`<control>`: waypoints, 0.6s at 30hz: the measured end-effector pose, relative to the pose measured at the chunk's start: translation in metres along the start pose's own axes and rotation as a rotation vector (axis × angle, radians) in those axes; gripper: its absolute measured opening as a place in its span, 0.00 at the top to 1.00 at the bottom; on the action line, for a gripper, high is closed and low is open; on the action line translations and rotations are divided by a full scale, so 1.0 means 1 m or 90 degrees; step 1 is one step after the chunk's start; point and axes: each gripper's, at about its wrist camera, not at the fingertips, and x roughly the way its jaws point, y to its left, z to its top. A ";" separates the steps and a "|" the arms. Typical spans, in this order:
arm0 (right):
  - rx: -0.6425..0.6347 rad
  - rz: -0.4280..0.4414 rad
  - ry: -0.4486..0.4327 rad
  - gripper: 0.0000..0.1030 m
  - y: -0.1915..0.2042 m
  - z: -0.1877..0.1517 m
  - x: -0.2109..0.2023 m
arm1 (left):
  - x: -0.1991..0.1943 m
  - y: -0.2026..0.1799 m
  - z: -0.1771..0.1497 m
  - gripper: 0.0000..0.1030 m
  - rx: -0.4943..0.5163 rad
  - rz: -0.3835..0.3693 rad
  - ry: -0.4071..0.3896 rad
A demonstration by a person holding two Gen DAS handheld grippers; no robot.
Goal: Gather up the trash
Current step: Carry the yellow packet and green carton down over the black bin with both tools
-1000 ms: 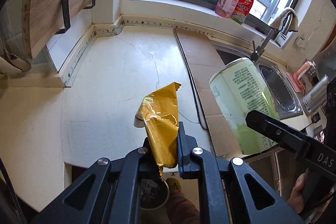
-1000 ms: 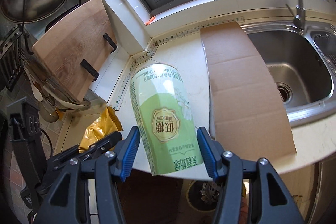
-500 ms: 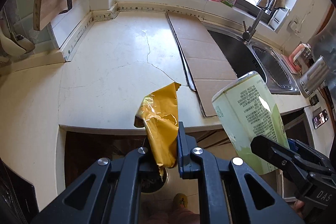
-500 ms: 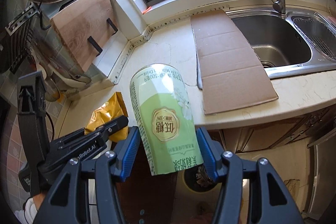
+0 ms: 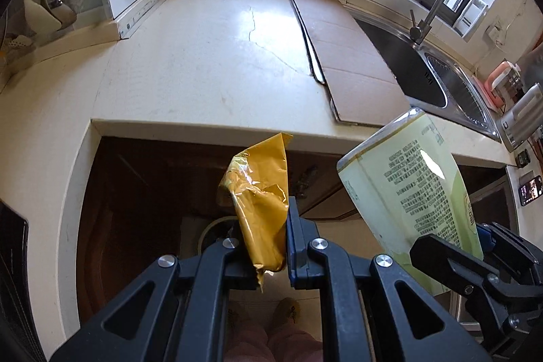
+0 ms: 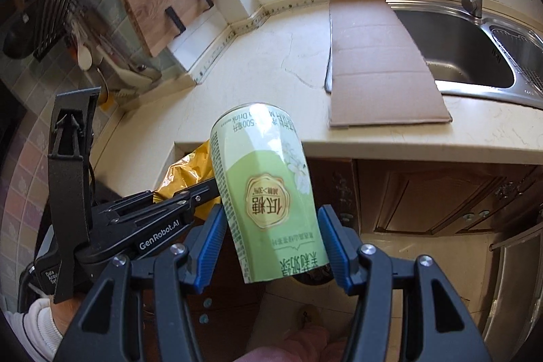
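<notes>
The counter (image 5: pixel 190 67) fills the upper half of both views. No loose trash is visible on it. A flat cardboard sheet (image 6: pixel 380 63) lies on it beside the sink (image 6: pixel 468 56), right of centre. Whether the sheet counts as trash cannot be told. A cutting board (image 6: pixel 163 5) leans against the wall at upper left of the right view.

Below the counter edge, dark cabinet doors (image 6: pixel 424 199) occupy the lower frame. A round bin (image 5: pixel 212 231) sits on the floor; its rim shows at lower centre of the left view, mostly hidden behind the gripper. In the right view it is covered by the carton.

The carton (image 6: pixel 268 199), green and labelled as a drink, is at frame centre of the right view. The right gripper (image 6: pixel 271 246) clamps it between the blue pads at mid-width, printed text inverted. It hangs in front of the cabinets, clear of the counter edge.

The wrapper (image 5: pixel 261 209), yellow foil and crumpled, is at centre of the left view. The left gripper (image 5: pixel 268 246) pinches its lower end with the jaws pressed fully together.

Status, as judged: pick-up of two items is complete and both are held past the counter edge, above floor level. Remaining: position each over the bin and release. Neither item is in the bin yet.
</notes>
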 end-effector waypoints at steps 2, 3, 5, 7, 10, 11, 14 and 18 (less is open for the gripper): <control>-0.003 0.000 0.015 0.46 -0.004 -0.008 0.006 | 0.006 0.001 -0.010 0.92 -0.002 0.009 0.010; -0.002 0.001 0.023 0.46 -0.006 -0.011 0.010 | 0.010 0.003 -0.015 0.92 -0.004 0.013 0.016; 0.000 0.000 0.046 0.46 -0.011 -0.019 0.021 | 0.018 0.007 -0.024 0.92 -0.015 0.022 0.031; 0.002 -0.002 0.072 0.46 -0.017 -0.028 0.035 | 0.029 0.014 -0.033 0.92 -0.026 0.032 0.047; 0.003 -0.010 0.103 0.46 -0.025 -0.041 0.058 | 0.047 0.025 -0.046 0.92 -0.043 0.039 0.072; 0.005 -0.015 0.116 0.46 -0.029 -0.045 0.067 | 0.055 0.030 -0.051 0.92 -0.046 0.041 0.079; 0.019 -0.021 0.165 0.46 -0.040 -0.059 0.102 | 0.081 0.042 -0.067 0.92 -0.051 0.041 0.101; 0.029 -0.041 0.230 0.45 -0.057 -0.083 0.157 | 0.124 0.060 -0.087 0.91 -0.059 0.029 0.138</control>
